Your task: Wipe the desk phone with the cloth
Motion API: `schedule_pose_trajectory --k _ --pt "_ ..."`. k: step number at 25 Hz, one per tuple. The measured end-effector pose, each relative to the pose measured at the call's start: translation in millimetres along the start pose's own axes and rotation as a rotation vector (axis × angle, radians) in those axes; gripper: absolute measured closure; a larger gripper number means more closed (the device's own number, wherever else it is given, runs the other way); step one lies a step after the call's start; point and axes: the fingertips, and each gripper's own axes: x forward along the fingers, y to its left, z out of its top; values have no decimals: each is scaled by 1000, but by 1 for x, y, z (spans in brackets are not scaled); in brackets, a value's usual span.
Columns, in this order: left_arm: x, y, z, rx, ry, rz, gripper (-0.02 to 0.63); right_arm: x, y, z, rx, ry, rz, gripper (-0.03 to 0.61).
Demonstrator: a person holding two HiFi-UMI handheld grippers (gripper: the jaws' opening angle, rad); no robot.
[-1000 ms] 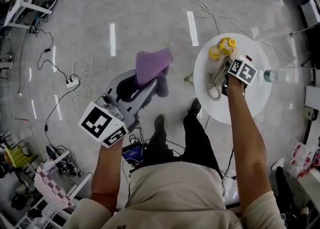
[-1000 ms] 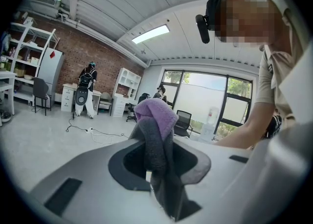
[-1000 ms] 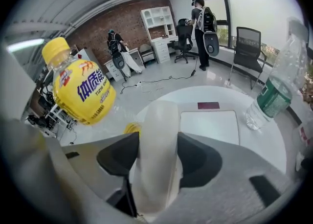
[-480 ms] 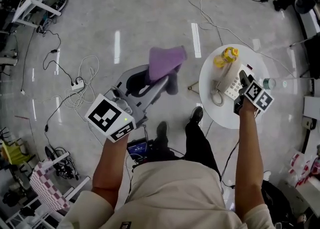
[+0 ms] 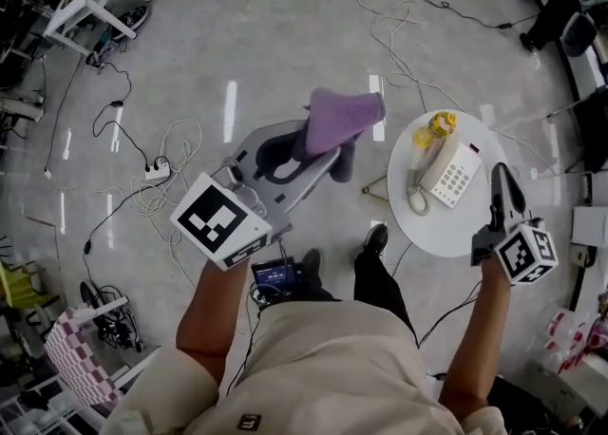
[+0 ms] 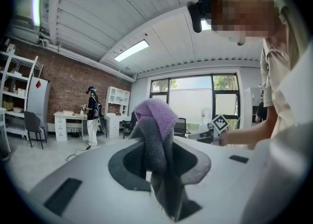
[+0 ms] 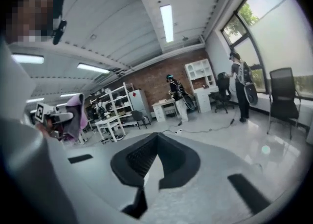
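Note:
A white desk phone (image 5: 452,175) with a coiled cord lies on a small round white table (image 5: 446,224). My left gripper (image 5: 326,150) is shut on a purple and grey cloth (image 5: 340,120), held in the air left of the table. The cloth (image 6: 155,130) hangs bunched between the pads. My right gripper (image 5: 501,177) hovers over the table's right edge, beside the phone. Its jaws have just been closing and now meet with nothing between them (image 7: 153,145). The cloth (image 7: 74,115) also shows at the far left of the right gripper view.
A yellow object (image 5: 436,126) sits at the table's far edge behind the phone. Cables and a power strip (image 5: 157,172) lie on the floor. A checked chair (image 5: 85,357) stands at lower left. People stand far off (image 6: 92,115) (image 7: 239,91).
My right gripper has left the phone, drawn back to the table's right edge and risen, and its jaws have shut. The left gripper with the cloth has risen and come nearer the table.

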Motion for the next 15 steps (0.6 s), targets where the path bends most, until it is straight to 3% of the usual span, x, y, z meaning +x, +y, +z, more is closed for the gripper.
schedule_pose_trajectory --k 7,15 --pt "-43 -6 34 125 -12 27 523 -56 118 54 -286 -5 210 588" --pt "-79 -24 50 170 -16 12 523 -105 184 76 -383 -30 252 588"
